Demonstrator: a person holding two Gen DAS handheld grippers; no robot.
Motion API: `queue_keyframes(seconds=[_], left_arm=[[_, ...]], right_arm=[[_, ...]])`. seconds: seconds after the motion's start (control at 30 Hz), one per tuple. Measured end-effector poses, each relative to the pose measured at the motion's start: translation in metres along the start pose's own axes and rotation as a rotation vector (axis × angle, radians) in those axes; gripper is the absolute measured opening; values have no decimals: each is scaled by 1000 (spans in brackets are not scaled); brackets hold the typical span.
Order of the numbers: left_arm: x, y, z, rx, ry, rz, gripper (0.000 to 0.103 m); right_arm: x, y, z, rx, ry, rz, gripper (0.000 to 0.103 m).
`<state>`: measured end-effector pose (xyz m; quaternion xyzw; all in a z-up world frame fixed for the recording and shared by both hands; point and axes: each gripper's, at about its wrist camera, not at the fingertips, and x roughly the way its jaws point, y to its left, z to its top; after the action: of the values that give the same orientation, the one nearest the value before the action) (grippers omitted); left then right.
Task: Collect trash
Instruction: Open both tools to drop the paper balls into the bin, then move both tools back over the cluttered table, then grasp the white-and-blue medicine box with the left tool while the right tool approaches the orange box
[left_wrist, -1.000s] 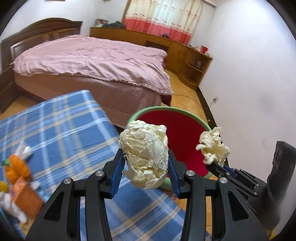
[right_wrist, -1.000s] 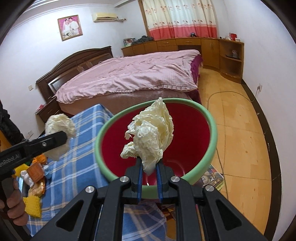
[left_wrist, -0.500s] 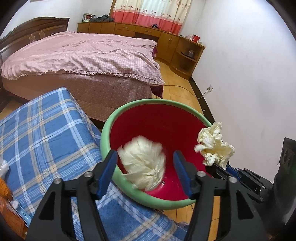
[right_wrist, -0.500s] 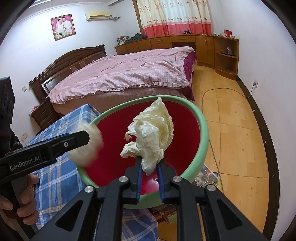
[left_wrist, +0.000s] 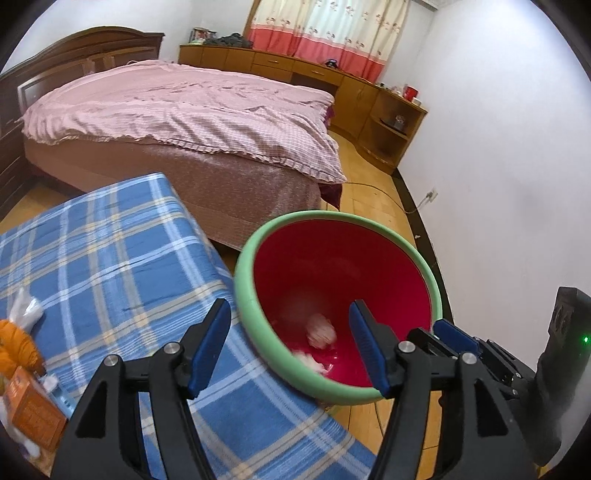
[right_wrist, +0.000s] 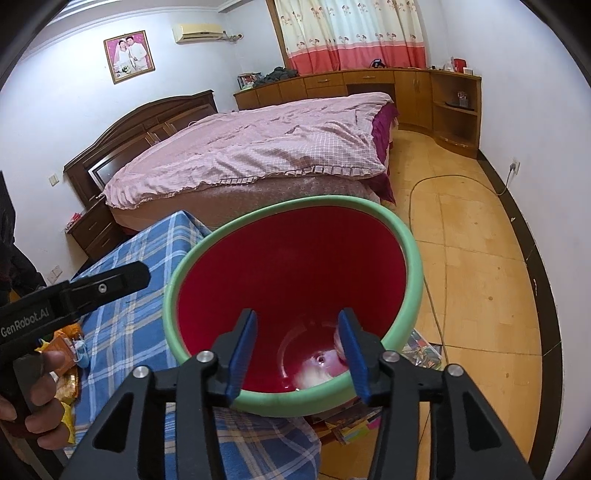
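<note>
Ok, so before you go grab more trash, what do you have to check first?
1. Left gripper empty, jaws apart: ok.
2. Right gripper empty, jaws opening: ok.
3. Paper wads down inside the red bin: ok, though blurred.
4. Nothing caught on the bin's green rim: ok.
5. More trash waiting: ok, orange wrappers lie on the blue plaid cloth.
6. Bin standing steady beside the cloth: cannot tell, its base is hidden.

blurred: paper wads (left_wrist: 320, 334) in bin | cut off: orange packet (left_wrist: 31, 411)
</note>
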<state>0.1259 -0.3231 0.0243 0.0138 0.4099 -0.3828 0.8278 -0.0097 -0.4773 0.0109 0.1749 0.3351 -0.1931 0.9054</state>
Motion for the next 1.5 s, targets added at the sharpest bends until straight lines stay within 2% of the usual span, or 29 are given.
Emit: queue_keyframes(seconds=[0.13,0.43,0.77,0.97,1.27,1.5], left_arm=[[-17,10,-5,-31,-13,32,66],[-71,43,-20,-88,-74,139,66],[-129,94,-49,-153,-120,291,66],[-159,128,-68,-219,-144,357,66],[-182,181,-98,-321,-118,465,66],[-177,215,-120,-402,-53,514,66]], right_arm=[[-6,7,0,10,7,9,62],[-23,38,-10,-19,3,59,69],[-42,87,-28,-49,-7,132,71],[-49,116,-35,-87,-4,175,73],[-49,146,-48,-123,10,200,75],[-41,156,-56,-136,39,200,75]])
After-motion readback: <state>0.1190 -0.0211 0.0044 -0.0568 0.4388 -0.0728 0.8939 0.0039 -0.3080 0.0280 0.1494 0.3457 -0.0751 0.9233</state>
